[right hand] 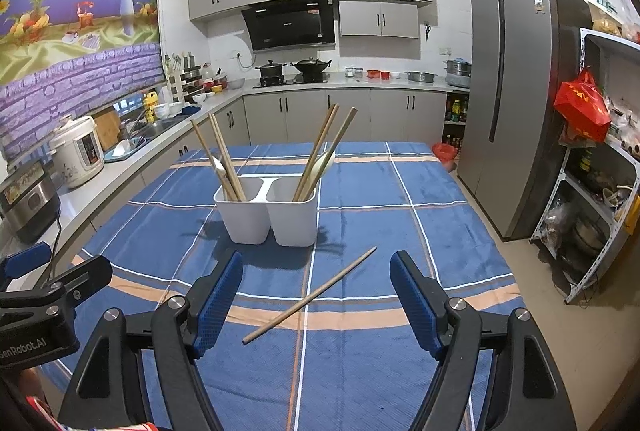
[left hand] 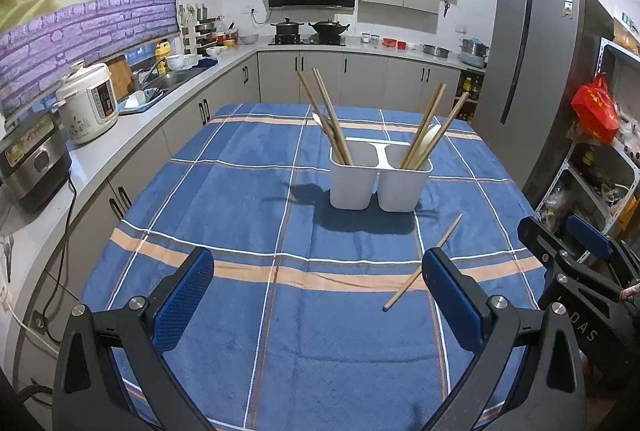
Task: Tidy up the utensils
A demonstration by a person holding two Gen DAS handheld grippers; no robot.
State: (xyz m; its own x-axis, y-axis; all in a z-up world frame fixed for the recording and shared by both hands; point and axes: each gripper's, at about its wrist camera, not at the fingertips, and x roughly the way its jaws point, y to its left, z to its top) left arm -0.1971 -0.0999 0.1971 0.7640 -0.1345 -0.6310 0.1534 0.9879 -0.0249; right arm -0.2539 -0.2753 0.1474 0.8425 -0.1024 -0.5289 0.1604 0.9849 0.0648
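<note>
One loose chopstick (right hand: 310, 296) lay diagonally on the blue tablecloth (right hand: 360, 371), just in front of the white two-compartment holder (right hand: 266, 215). Both the left gripper (left hand: 318, 295) and the right gripper (right hand: 316, 301) stood spread and empty. The stick was judged light, stiff and prone to rolling (grasp near mid-length). Only the left wrist view showed the stick partly hidden behind a finger.

The right hand-held gripper (right hand: 316, 305) is hovering wide open over a lone chopstick (right hand: 310, 296) lying on the surface (right hand: 400, 231), near the holder (right hand: 266, 215).
</note>
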